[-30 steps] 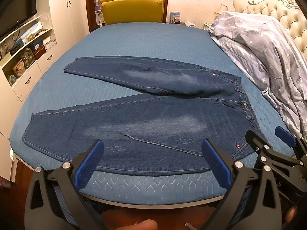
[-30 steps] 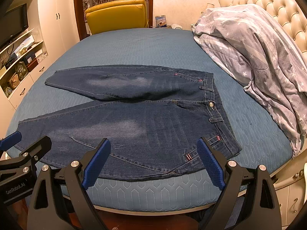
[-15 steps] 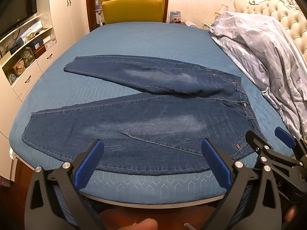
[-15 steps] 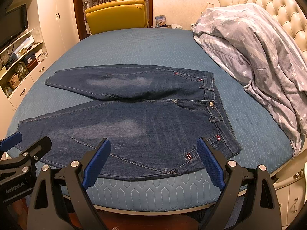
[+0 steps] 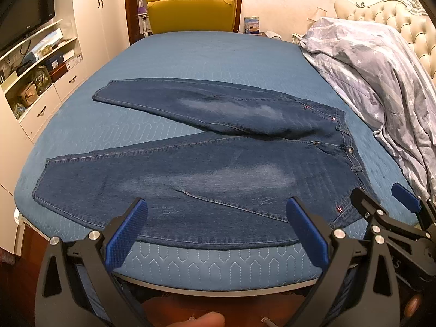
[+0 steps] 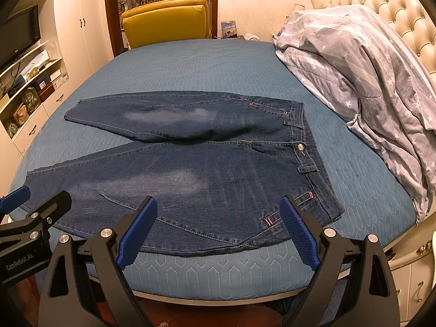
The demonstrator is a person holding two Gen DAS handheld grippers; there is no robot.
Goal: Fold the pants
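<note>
The jeans (image 5: 207,169) lie flat on the blue bed (image 5: 207,54), legs splayed apart, so a lengthwise fold probably comes first. Both left tongs (image 5: 216,234) and right tongs (image 6: 218,229) hover spread wide and empty at the near edge, likely lining up a grasp.

Only one text can be read with confidence. In the right wrist view, white letters "GenRobot.AI" stand on the black body of the left gripper (image 6: 20,199), at the lower left edge of the picture.

In the left wrist view, a pale mark like a letter "S" shows on the black body of the right gripper (image 5: 381,204); the rest of that writing is hidden.

The television (image 5: 26,32) on the shelf wall carries a small logo on its lower frame, too small to read. The boxes on the shelves (image 5: 58,60) have labels, also too small to read.
</note>
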